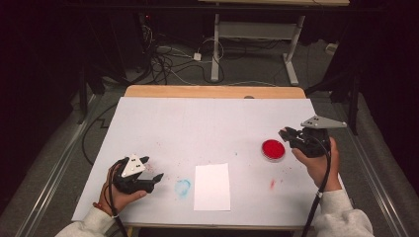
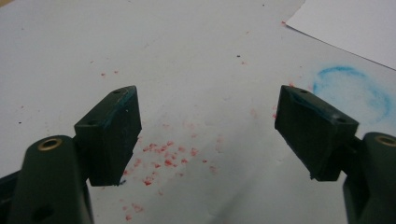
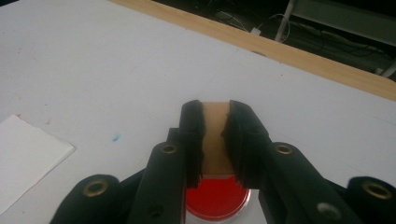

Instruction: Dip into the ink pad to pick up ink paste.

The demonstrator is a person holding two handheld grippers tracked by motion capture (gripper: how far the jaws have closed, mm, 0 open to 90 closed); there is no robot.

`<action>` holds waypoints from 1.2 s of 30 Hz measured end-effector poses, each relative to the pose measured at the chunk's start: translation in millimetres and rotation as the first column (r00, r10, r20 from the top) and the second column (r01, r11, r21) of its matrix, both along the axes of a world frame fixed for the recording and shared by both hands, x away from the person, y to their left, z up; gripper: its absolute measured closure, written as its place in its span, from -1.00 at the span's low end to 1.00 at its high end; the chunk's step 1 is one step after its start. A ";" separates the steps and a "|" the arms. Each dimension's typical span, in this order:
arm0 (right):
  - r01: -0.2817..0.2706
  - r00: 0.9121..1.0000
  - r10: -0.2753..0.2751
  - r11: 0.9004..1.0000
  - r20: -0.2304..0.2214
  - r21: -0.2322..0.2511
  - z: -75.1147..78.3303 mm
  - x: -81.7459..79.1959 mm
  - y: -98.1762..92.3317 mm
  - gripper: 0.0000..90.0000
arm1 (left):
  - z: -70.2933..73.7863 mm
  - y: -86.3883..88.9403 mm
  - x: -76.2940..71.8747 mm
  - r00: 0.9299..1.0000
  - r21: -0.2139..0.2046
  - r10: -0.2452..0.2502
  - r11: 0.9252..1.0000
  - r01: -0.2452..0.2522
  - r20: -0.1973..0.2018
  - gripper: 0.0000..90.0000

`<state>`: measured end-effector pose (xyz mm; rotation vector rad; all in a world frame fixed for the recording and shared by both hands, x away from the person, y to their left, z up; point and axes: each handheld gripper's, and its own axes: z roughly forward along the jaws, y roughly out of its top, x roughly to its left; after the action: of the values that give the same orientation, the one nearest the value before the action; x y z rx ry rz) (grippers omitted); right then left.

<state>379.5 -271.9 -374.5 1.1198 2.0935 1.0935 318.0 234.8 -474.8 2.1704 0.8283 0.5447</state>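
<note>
While your right claw [image 3: 215,140] pinches the wooden stamp [image 3: 215,135] just above the red ink pad [image 3: 215,198], your left claw [image 2: 208,135] gapes empty; inking and stamping the paper sheet [image 1: 212,186] remain.

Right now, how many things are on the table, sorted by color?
Red: 1, the round red ink pad
White: 1, the sheet of paper
Tan: 1, the wooden block gripped by the right hand-held gripper
Total: 3
</note>
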 end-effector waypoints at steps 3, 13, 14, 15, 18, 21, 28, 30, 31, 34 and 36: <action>0.000 1.000 0.000 1.000 0.005 0.001 3.5 0.9 -0.2 0.69 | 0.9 -2.0 -1.3 1.000 0.007 -0.009 1.000 0.009 0.007 -0.51; -0.014 0.999 0.013 0.999 -0.033 -0.040 -9.1 10.1 13.9 0.69 | 1.7 -2.2 -3.4 1.000 0.008 -0.008 1.000 0.008 0.006 -0.51; -0.011 0.999 0.009 0.999 -0.042 -0.049 -13.2 12.1 14.5 0.69 | 1.7 -2.1 -3.5 1.000 0.007 -0.007 1.000 0.007 0.006 -0.51; -0.003 0.999 0.000 0.998 -0.050 -0.068 -17.6 14.2 15.1 0.69 | 1.6 -2.1 -3.5 1.000 0.010 -0.008 1.000 0.008 0.006 -0.51; -0.006 0.996 -0.001 0.997 -0.087 -0.076 -30.8 19.8 15.5 0.69 | 1.6 -1.4 -3.8 1.000 0.014 -0.009 1.000 0.009 0.005 -0.51; -0.012 0.993 0.002 0.996 -0.114 -0.085 -39.7 22.9 16.6 0.69 | 1.7 -1.1 -3.9 1.000 0.014 -0.007 1.000 0.007 0.006 -0.51; -0.011 0.985 -0.008 0.994 -0.171 -0.112 -64.1 30.7 20.5 0.69 | 1.2 -1.3 -4.0 1.000 0.018 -0.010 1.000 0.010 0.003 -0.51; -0.011 0.983 -0.012 0.992 -0.182 -0.123 -69.1 32.1 20.7 0.69 | 1.2 -1.5 -4.0 1.000 0.019 -0.011 1.000 0.011 0.003 -0.51; -0.012 0.981 -0.012 0.993 -0.194 -0.120 -70.9 32.8 20.4 0.69 | 1.2 -1.6 -4.0 1.000 0.019 -0.012 1.000 0.011 0.003 -0.51; -0.010 0.980 -0.016 0.991 -0.197 -0.130 -74.4 33.6 20.0 0.69 | 1.1 -1.7 -3.8 1.000 0.020 -0.012 1.000 0.012 0.003 -0.51; -0.017 0.982 -0.009 0.990 -0.189 -0.138 -78.6 33.7 20.5 0.69 | 1.1 -1.8 -3.6 1.000 0.020 -0.013 1.000 0.013 0.003 -0.51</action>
<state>413.2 -251.4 -453.2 1.1911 2.2802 0.8557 314.5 233.0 -473.6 2.1913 0.8103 0.5518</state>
